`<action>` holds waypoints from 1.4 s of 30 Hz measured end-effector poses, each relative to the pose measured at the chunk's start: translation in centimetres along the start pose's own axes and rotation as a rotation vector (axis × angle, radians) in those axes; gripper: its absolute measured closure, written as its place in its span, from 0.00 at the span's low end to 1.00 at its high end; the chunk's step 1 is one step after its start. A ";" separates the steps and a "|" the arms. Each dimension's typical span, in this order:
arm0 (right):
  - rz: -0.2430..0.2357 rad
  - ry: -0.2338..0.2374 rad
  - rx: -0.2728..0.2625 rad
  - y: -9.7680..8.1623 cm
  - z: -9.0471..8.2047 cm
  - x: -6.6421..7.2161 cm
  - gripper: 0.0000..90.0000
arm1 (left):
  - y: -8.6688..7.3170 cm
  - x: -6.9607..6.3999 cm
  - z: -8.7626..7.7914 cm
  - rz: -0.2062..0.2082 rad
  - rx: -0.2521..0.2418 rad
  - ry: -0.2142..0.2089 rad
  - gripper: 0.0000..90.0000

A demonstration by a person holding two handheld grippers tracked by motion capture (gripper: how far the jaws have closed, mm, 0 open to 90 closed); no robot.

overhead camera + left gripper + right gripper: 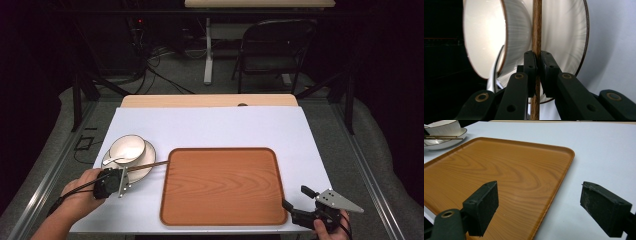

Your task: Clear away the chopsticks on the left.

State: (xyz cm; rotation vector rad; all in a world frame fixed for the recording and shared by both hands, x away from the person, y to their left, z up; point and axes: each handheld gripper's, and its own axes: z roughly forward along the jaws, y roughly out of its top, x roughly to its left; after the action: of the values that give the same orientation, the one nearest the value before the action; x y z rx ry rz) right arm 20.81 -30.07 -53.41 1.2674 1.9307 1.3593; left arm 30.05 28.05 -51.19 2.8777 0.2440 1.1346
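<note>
Clamping the chopsticks (pixel 536 30) across the plate (pixel 145 170) beside the bowl (pixel 128 149), the left tool (pixel 123 181) should lift them level toward the tray (pixel 220 186), while the right tool (pixel 539 207) waits wide open, holding nothing.

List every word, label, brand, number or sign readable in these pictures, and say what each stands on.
None: no readable text stands on the wooden tray, the bowl, the plate, the chopsticks or either gripper.
</note>
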 end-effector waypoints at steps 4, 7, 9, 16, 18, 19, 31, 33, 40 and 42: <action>0.000 -0.001 -0.001 0.0 0.0 0.0 0.16 | 0.1 0.3 -1.1 0.012 -0.008 0.026 0.93; 0.000 -0.002 0.000 0.0 0.0 0.0 0.16 | 0.2 0.5 -1.8 0.022 -0.011 0.037 0.93; 0.002 -0.002 0.000 0.0 0.0 0.0 0.16 | 0.2 0.6 -2.2 0.028 -0.012 0.046 0.93; 0.017 0.000 0.001 0.0 0.0 -0.1 0.16 | 0.2 1.2 -3.3 0.017 -0.024 0.049 0.93; 0.021 0.001 0.000 0.0 0.0 -0.1 0.16 | 0.2 1.6 -3.7 -0.028 -0.041 0.038 0.93; 0.022 0.001 0.000 0.0 0.0 -0.1 0.16 | 0.2 1.9 -3.9 -0.058 -0.050 0.028 0.93; 0.024 0.003 -0.001 0.0 0.0 -0.2 0.16 | 0.5 4.4 -4.5 -0.697 -0.092 -0.224 0.93; 0.024 0.003 0.000 0.0 0.0 -0.2 0.16 | 0.4 4.9 -4.3 -0.843 -0.079 -0.293 0.93; 0.023 0.004 0.000 0.0 0.0 -0.2 0.16 | -0.2 6.4 -4.1 -1.282 -0.067 -0.532 0.93; 0.023 0.005 -0.001 0.0 0.0 -0.2 0.16 | -0.5 6.5 -3.8 -1.371 -0.060 -0.600 0.93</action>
State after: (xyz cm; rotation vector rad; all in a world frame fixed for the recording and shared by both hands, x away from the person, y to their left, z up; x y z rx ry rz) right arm 20.93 -30.27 -53.45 1.2905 1.9243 1.3758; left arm 32.08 29.51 -44.13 1.9468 1.6556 0.0129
